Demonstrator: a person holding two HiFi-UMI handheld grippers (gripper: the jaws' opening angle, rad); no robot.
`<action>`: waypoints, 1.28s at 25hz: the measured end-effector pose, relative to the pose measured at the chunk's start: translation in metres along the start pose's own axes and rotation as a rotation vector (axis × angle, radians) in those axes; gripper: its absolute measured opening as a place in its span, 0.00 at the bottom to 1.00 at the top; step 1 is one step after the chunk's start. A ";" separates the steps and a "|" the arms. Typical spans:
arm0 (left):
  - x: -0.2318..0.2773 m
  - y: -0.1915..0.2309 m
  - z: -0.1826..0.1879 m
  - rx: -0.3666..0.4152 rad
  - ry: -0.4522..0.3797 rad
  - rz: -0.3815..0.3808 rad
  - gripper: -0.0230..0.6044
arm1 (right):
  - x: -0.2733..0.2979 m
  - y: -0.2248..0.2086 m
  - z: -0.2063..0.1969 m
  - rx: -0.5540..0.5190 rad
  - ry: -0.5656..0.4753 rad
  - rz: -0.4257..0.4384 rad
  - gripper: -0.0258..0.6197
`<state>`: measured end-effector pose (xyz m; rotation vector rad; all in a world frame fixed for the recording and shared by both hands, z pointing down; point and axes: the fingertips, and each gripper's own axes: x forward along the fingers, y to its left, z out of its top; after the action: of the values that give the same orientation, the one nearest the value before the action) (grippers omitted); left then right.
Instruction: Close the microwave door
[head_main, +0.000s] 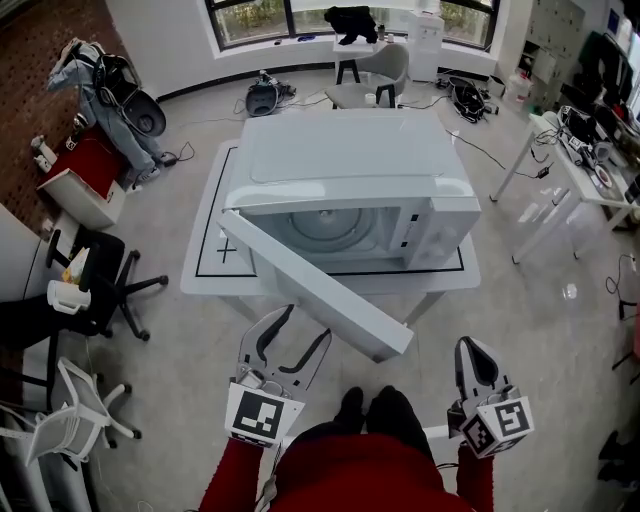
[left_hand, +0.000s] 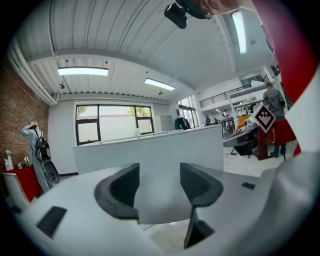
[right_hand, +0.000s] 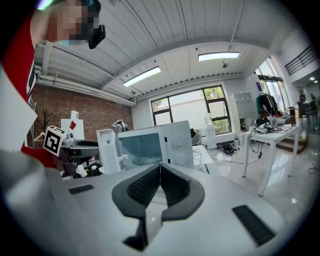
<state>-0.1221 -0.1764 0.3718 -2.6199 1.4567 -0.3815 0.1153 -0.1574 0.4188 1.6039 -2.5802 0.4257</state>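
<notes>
The microwave door (head_main: 318, 283) slants out past the table's (head_main: 197, 272) front edge, its outer face just ahead of the nearer, empty, wide-open left gripper (head_main: 304, 325).

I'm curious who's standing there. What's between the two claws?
In the head view, the person's black shoes lie between the left claw and the right claw.

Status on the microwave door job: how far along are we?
Done: nothing yet. The microwave door stands wide open, swung out toward the person.
In hand: the left gripper, jaws apart and empty, sits close to the door's outer face; I can't tell whether they touch. The right gripper is shut, empty, off to the side.
Left: push the door fully shut.
</notes>
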 end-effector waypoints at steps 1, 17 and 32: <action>0.002 -0.001 -0.003 -0.010 0.024 -0.010 0.45 | -0.001 -0.001 -0.001 0.005 0.003 -0.004 0.06; 0.040 -0.010 -0.007 -0.139 0.061 -0.049 0.47 | 0.000 -0.017 -0.007 0.036 0.022 -0.037 0.06; 0.092 -0.009 0.003 -0.248 0.032 -0.048 0.47 | 0.024 -0.021 -0.002 0.011 0.048 -0.006 0.06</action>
<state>-0.0673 -0.2494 0.3857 -2.8570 1.5443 -0.2635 0.1229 -0.1864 0.4302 1.5844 -2.5416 0.4724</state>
